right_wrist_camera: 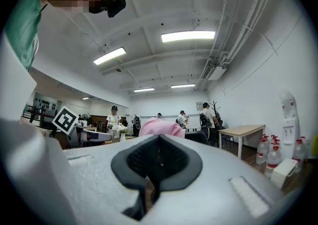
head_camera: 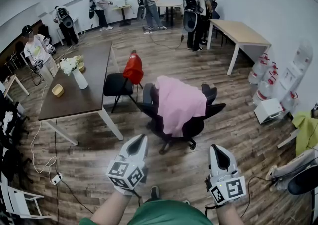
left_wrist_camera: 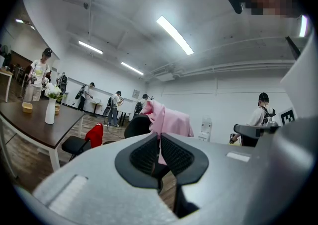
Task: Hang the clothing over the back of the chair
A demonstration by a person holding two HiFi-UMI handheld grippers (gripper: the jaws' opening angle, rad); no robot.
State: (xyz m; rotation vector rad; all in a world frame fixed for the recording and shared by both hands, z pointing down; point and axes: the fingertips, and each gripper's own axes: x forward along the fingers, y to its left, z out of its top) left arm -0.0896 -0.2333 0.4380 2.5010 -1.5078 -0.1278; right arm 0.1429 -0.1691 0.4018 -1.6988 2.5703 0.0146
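My left gripper [head_camera: 137,140] and right gripper [head_camera: 220,151] are pressed together; pink clothing [head_camera: 179,104] drapes the black chair [head_camera: 197,127], beside a red-draped chair [head_camera: 117,84] and table [head_camera: 92,87].

Soft matt pink clothing [head_camera: 179,104] is draping the black chair [head_camera: 212,111], the wooden plank floor [head_camera: 238,137] is shining dully, and the fingers [head_camera: 135,146] are looking like smooth grey plastic.

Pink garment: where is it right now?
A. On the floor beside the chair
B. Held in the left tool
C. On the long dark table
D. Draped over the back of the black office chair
D: in the head view the pink garment hangs over the back of the black office chair, while the left tool and right tool are shut, empty and short of it.
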